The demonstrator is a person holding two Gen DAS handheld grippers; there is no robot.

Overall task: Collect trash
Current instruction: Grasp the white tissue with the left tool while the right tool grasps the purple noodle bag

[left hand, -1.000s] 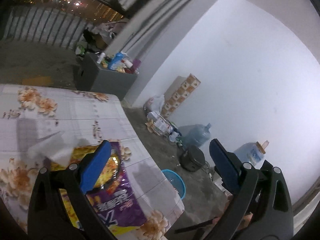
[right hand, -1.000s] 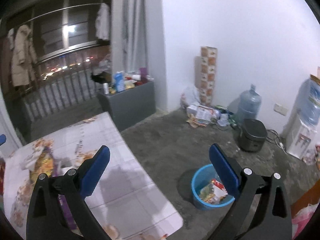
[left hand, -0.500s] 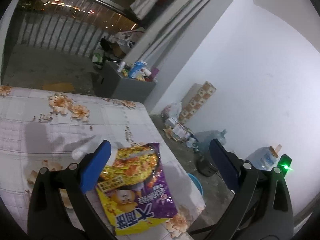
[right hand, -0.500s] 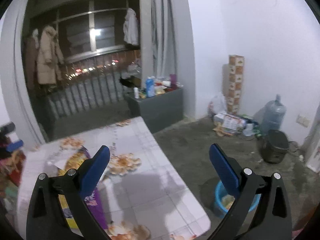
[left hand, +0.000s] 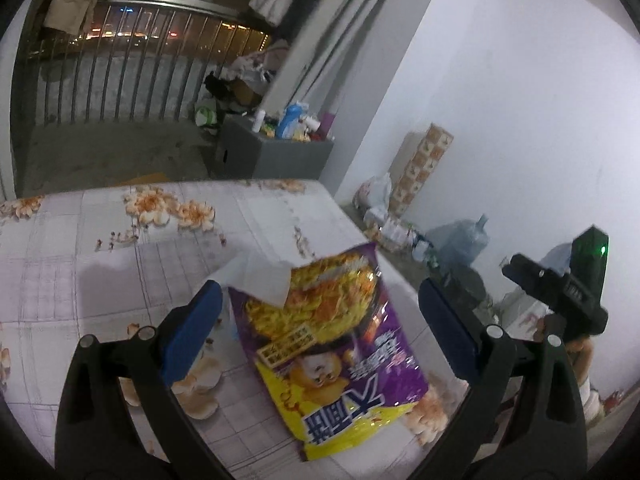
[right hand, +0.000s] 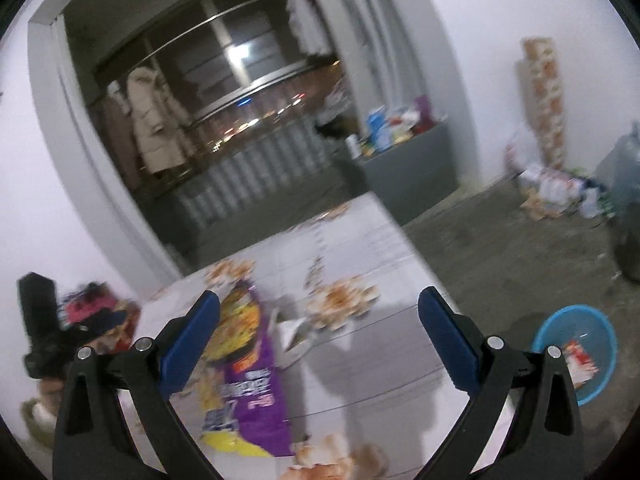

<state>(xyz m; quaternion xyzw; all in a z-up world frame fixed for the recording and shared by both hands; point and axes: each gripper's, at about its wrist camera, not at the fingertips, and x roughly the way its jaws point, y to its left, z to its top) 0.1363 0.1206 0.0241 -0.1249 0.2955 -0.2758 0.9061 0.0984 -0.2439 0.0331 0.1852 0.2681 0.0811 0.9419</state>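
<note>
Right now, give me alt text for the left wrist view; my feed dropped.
The open left gripper hangs over a purple and yellow snack bag lying flat on the floral tablecloth, a white tissue overlapping the bag's far end.

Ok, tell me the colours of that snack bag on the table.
Purple and yellow snack bag, with an orange-yellow food picture; clearest in the left wrist view.

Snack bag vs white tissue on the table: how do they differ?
The snack bag is purple and yellow with glossy print; the white tissue is plain. The snack bag is much bigger. The tissue's corner overlaps the bag's far end. Both lie on the floral table, ungrasped.
</note>
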